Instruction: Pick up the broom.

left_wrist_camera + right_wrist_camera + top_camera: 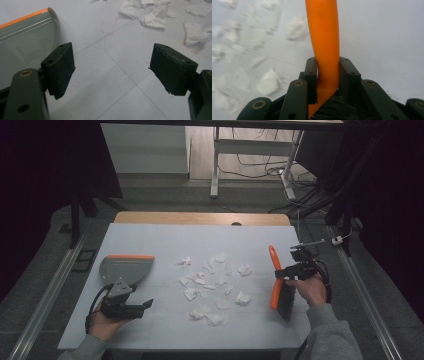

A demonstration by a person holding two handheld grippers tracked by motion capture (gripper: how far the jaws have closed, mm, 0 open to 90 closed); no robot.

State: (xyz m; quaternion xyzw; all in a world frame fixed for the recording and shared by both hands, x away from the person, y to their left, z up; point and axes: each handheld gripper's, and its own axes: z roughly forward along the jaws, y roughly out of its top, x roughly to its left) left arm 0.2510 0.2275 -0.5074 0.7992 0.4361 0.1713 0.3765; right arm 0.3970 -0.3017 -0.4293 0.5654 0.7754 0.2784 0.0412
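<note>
**Right claw clamped on the brush, left claw apart by the dustpan**

The right claw (289, 270) is clamped on the orange handle of a brush (278, 287), its two jaws pressing the handle from both sides in the right gripper view (325, 45). The handle points away from the person, and the dark bristles hang at the near end, close to the right edge of the tabletop (150, 235). The right hand (311, 287) wraps the gripper from behind.

The left claw (145, 305) stands wide apart with nothing between its jaws. In the left gripper view the bare tabletop shows between them. Just beyond its left jaw lies a grey dustpan (25, 40) with an orange rim, flat on the tabletop.

Between dustpan and brush, torn white paper scraps (212, 285) lie scattered over the middle of the tabletop, well apart from both claws.
</note>
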